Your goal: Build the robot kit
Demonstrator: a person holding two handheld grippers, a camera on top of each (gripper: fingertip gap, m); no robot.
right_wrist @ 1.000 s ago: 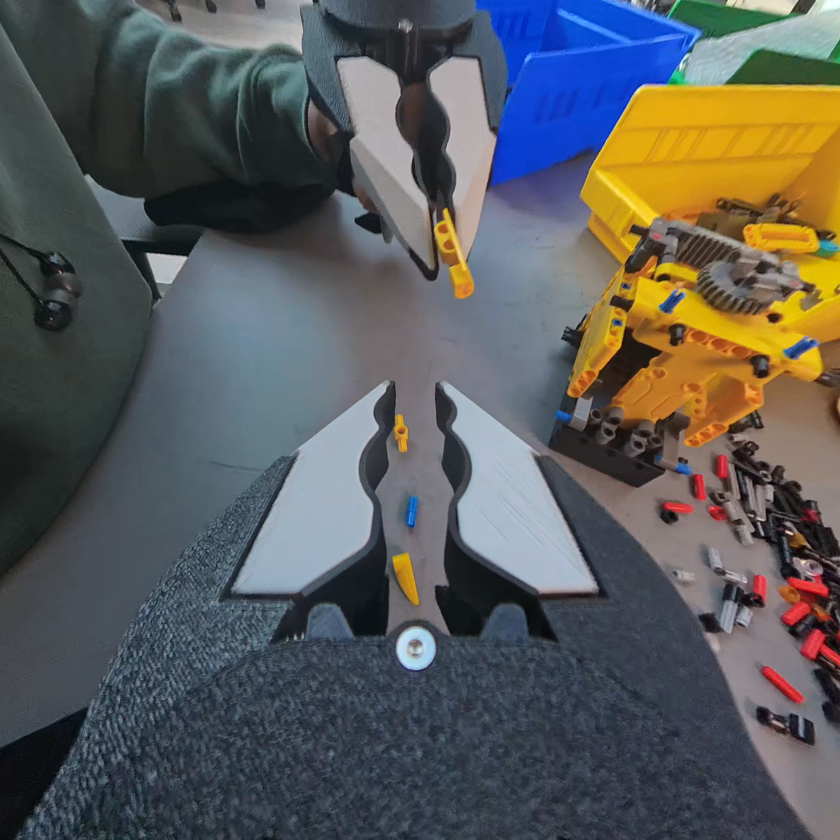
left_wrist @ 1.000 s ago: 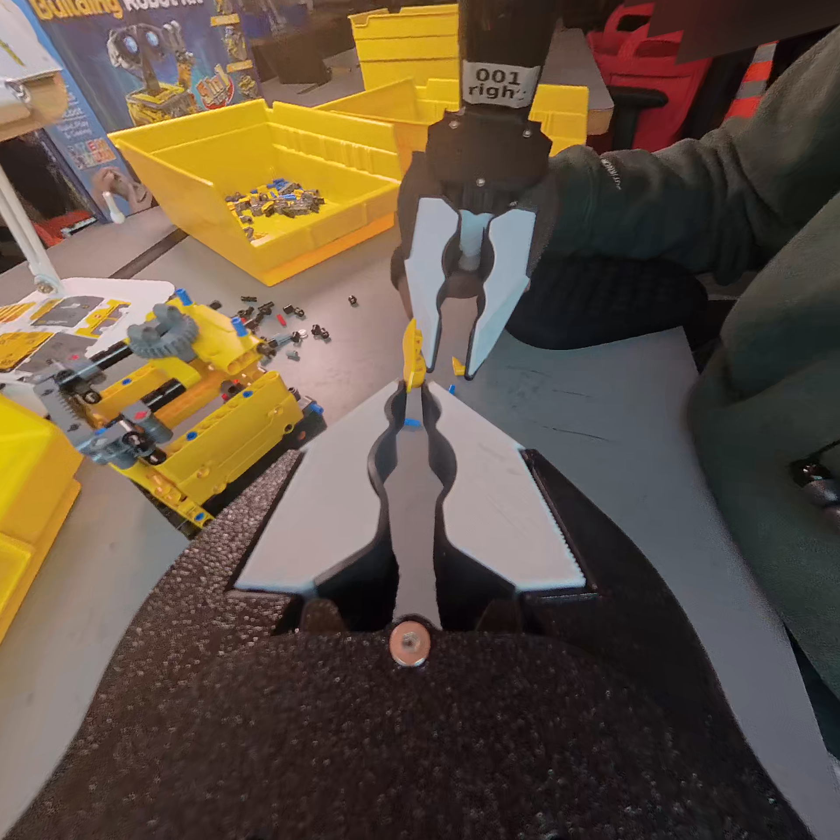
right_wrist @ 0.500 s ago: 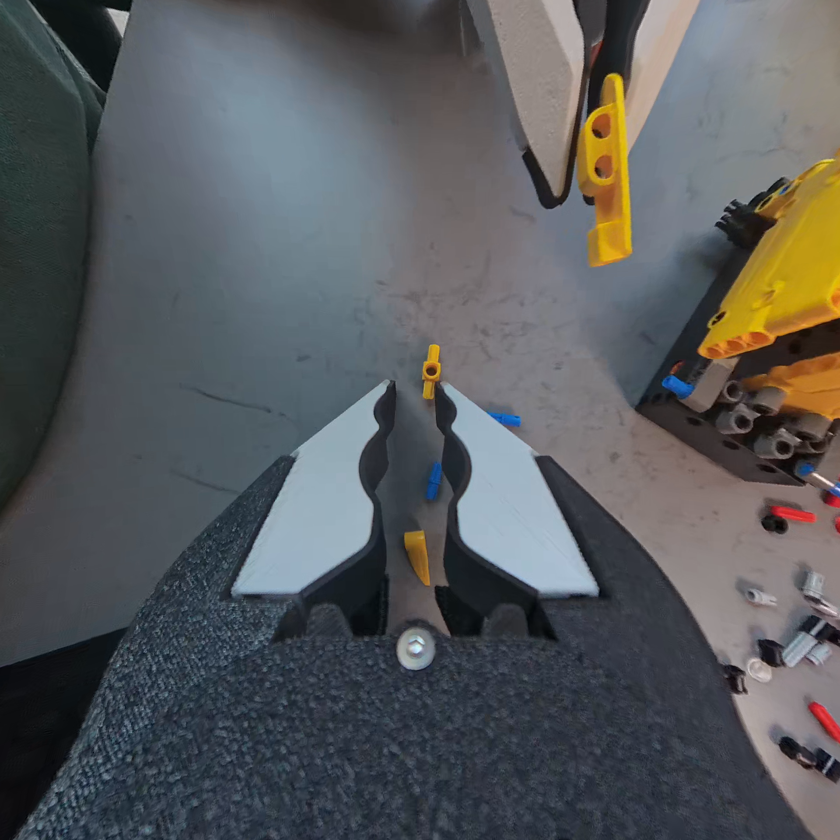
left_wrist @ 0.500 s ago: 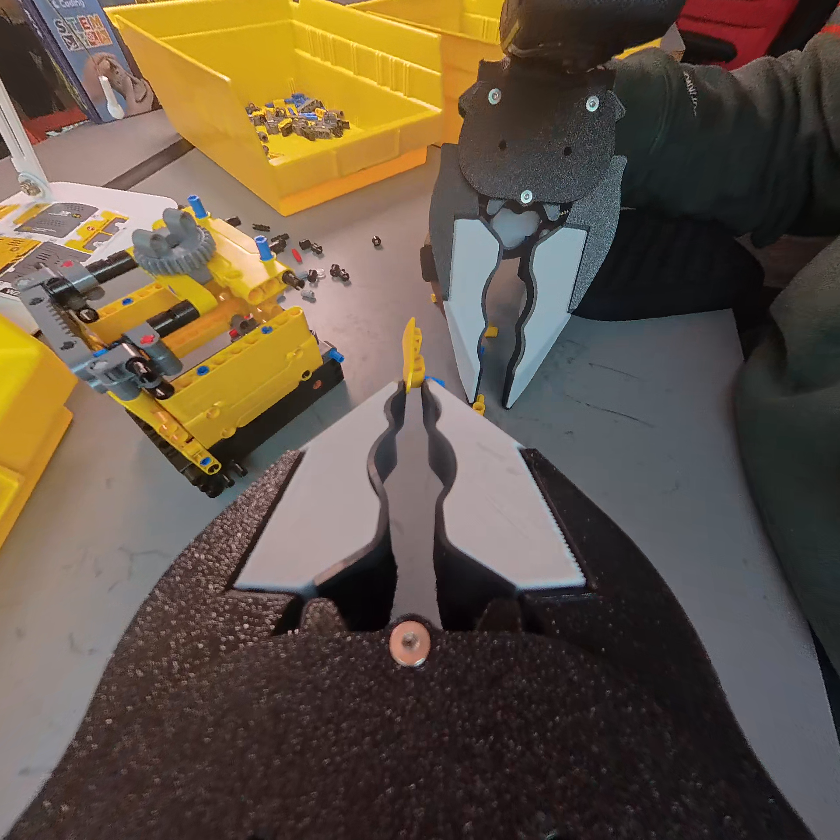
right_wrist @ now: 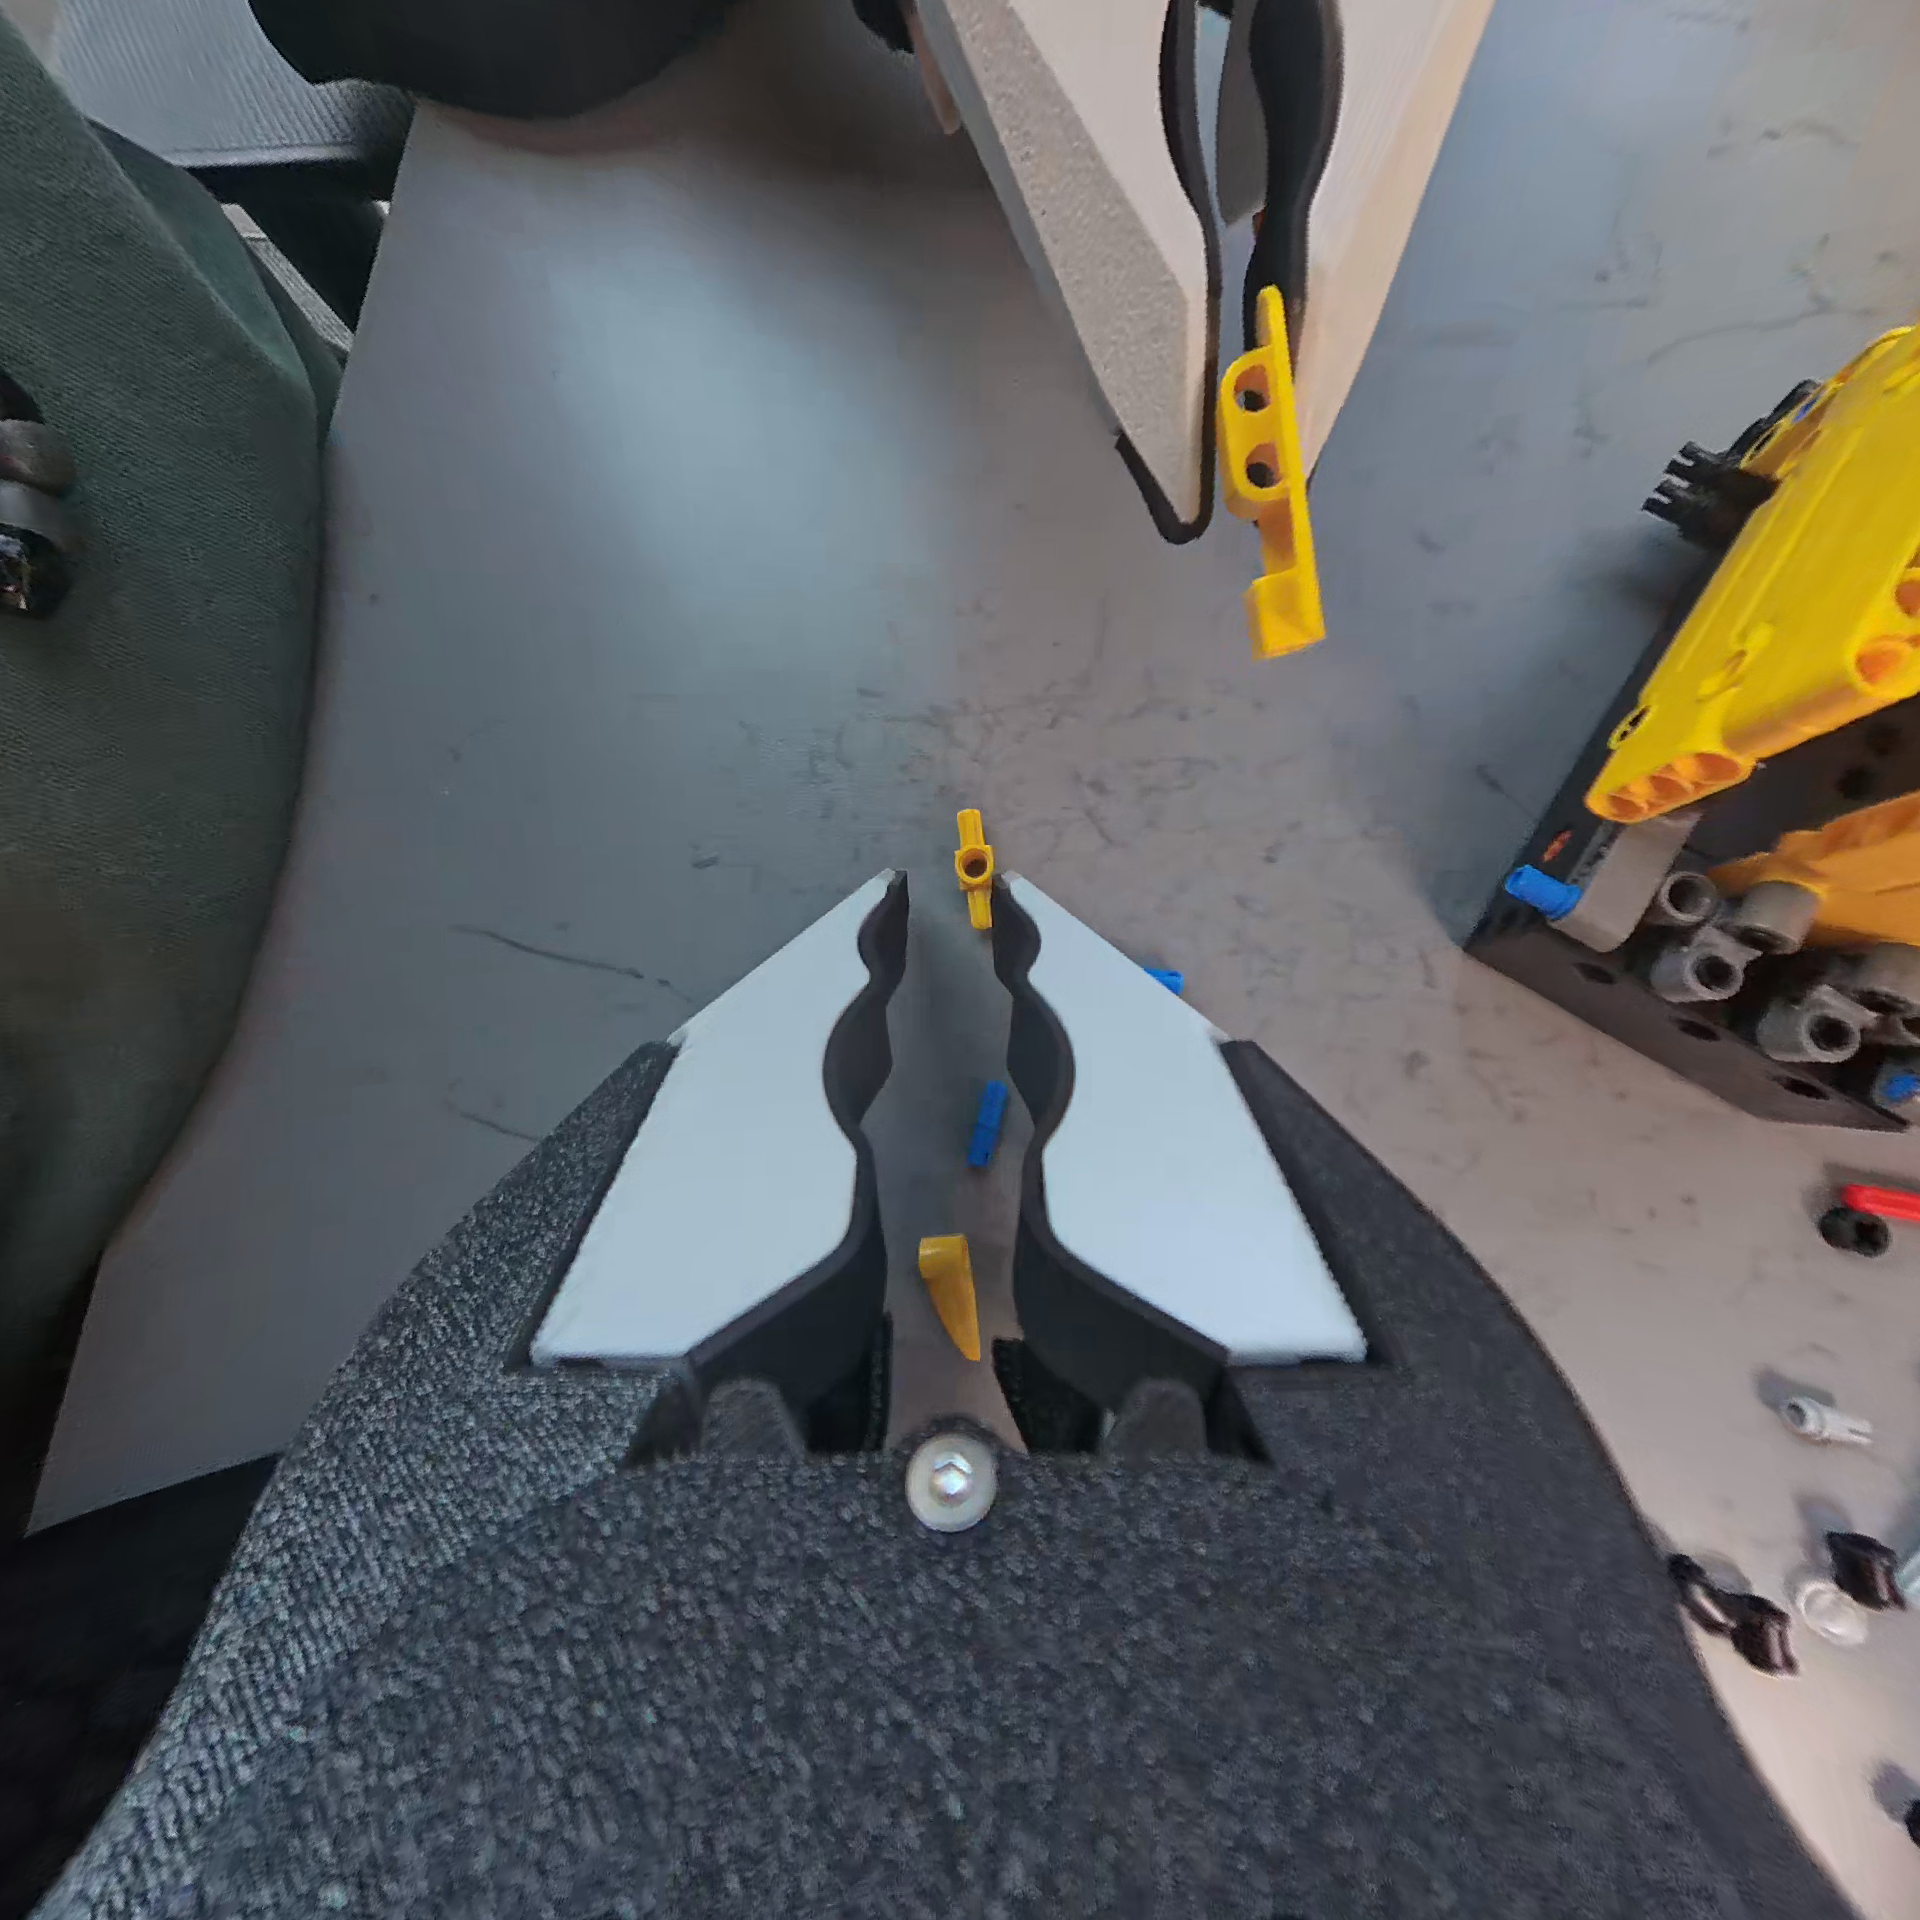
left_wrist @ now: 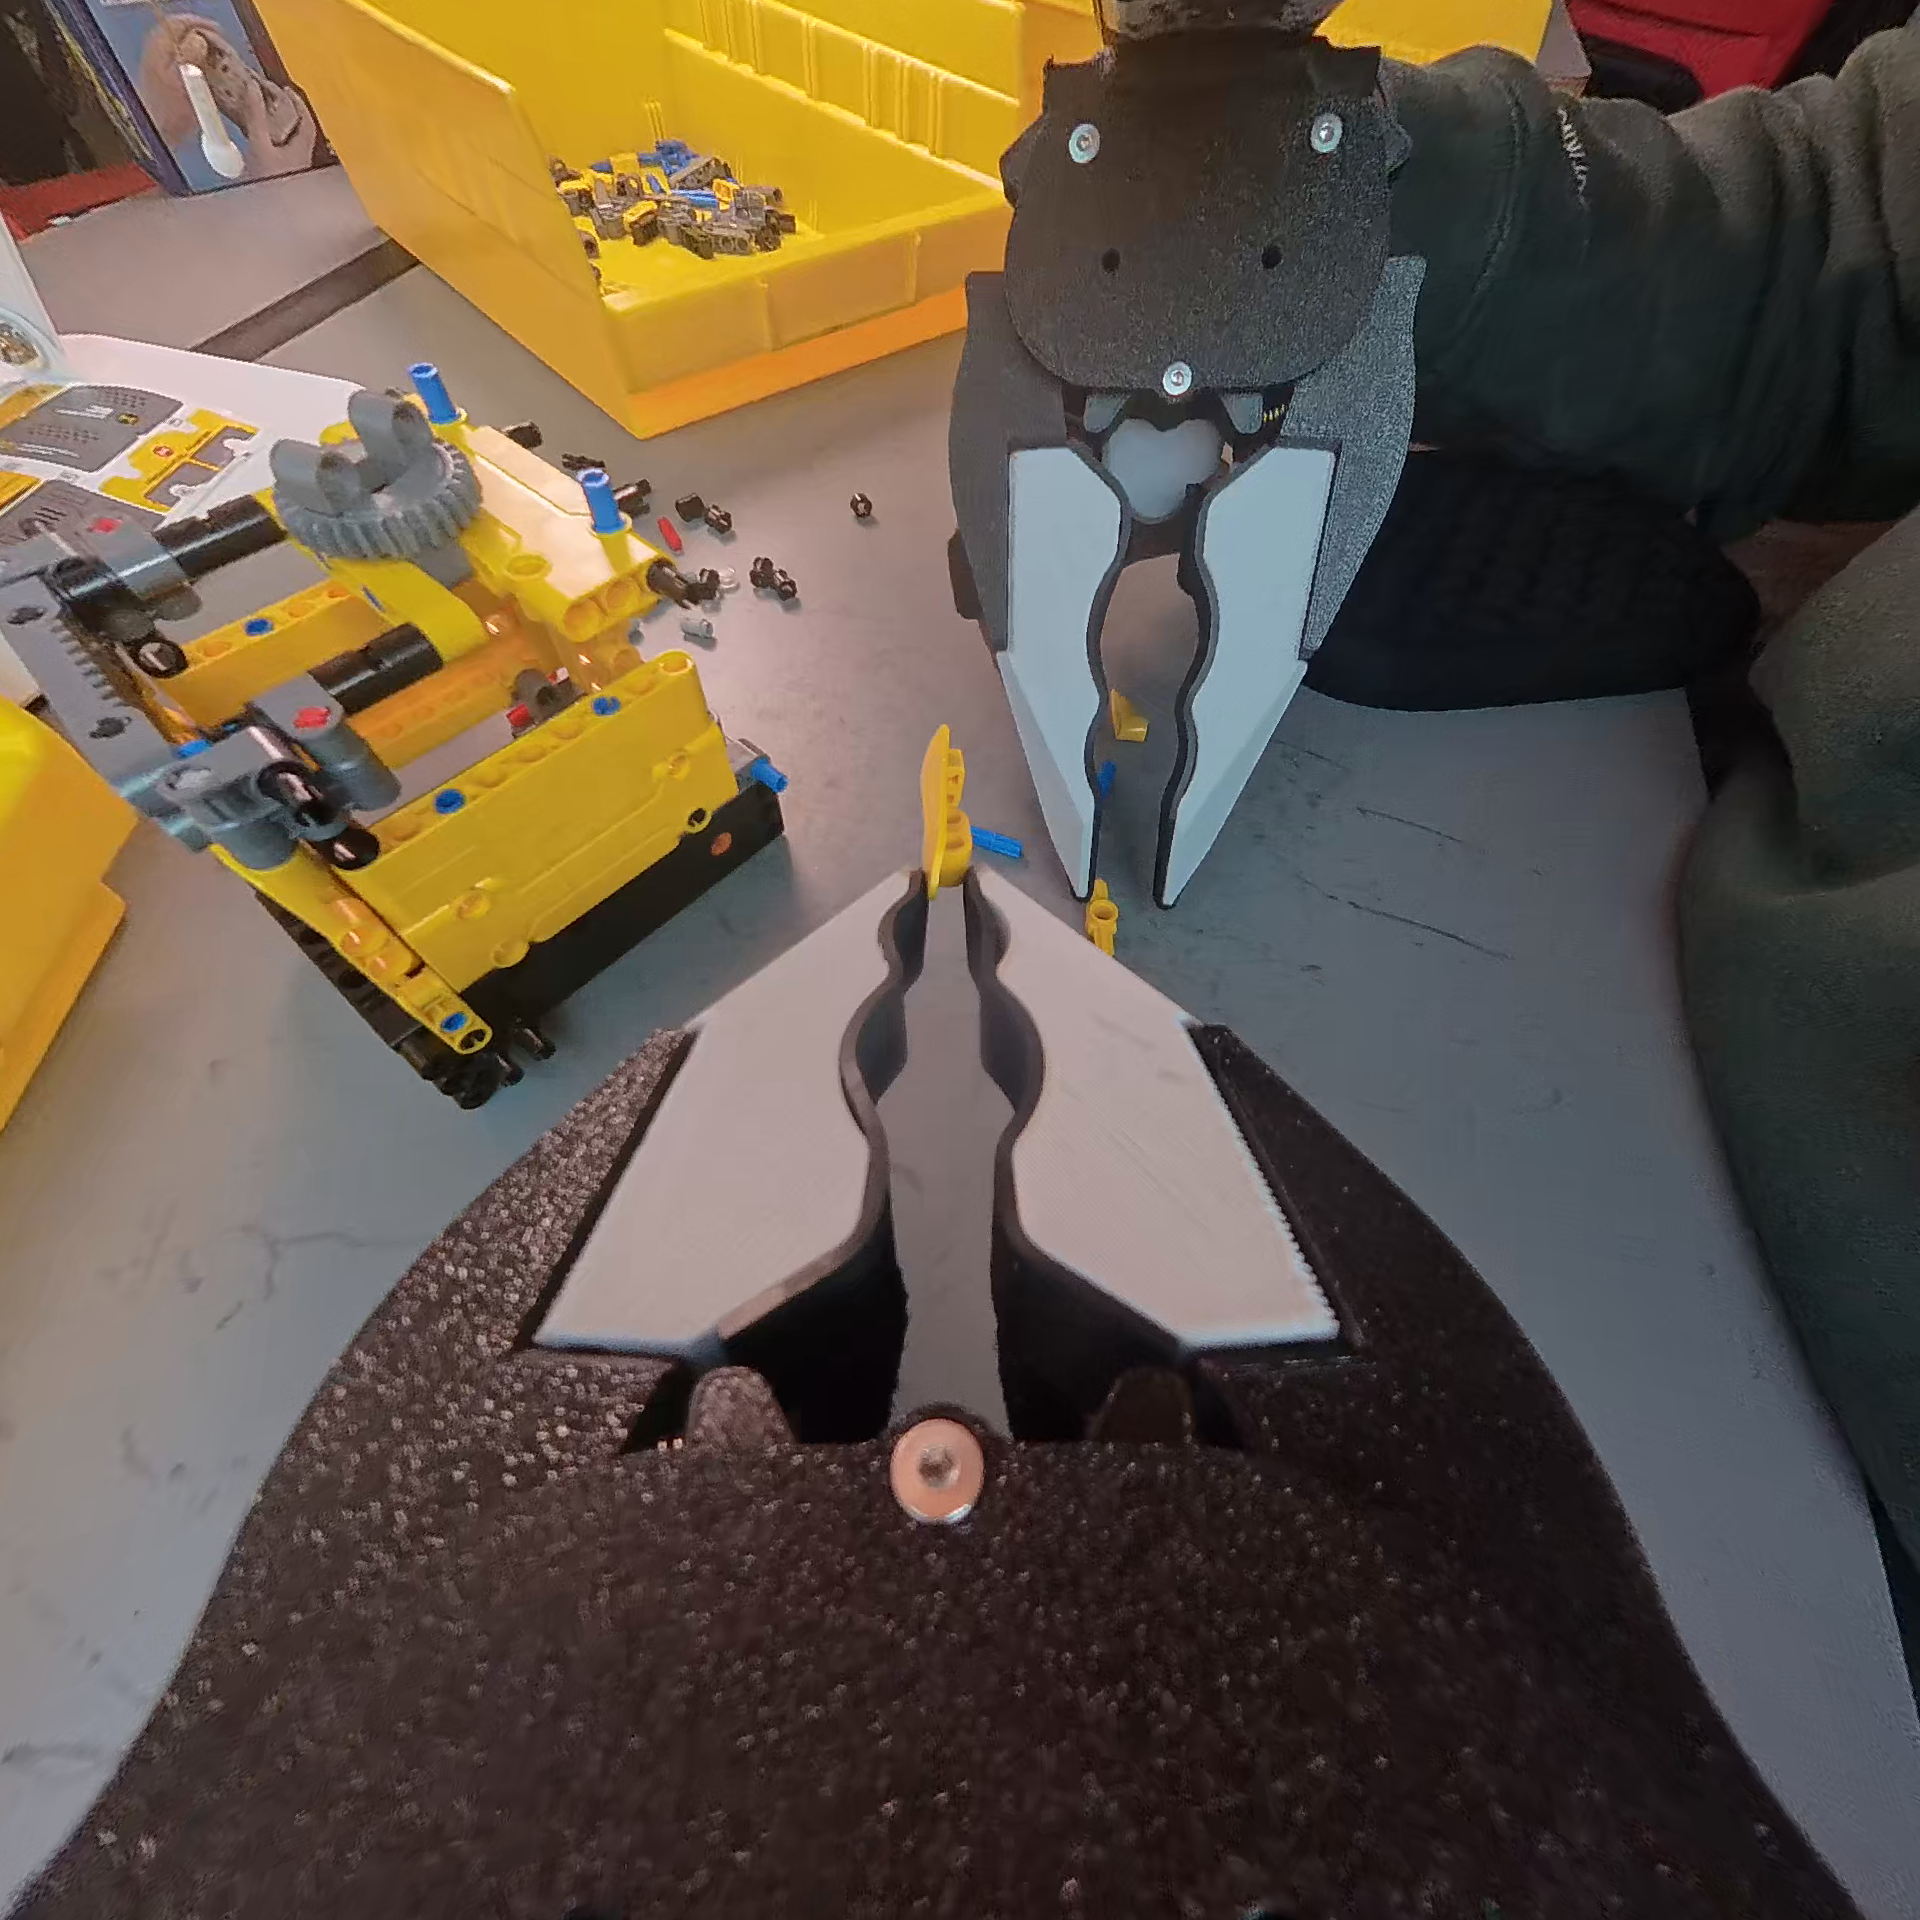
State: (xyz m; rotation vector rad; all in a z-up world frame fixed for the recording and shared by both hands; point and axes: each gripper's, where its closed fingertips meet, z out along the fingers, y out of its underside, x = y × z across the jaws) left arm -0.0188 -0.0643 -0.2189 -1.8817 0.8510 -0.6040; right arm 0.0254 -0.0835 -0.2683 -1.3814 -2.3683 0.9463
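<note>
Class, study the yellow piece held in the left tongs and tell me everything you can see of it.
The yellow piece is a small, flat, glossy bar that looks like plastic, with two round holes through its upper part and a short foot bent out at its lower end. It hangs nearly upright above the grey table, touching nothing but the left tongs, which pinch its top end. How far it reaches in between them is hidden.

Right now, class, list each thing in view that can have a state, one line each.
left tool: shut on yellow beam, held above the table
right tool: open, tips at the table
yellow connector: lying loose between the right tool's tips
brick vehicle: partly built
yellow bin: open, holding small parts
</note>
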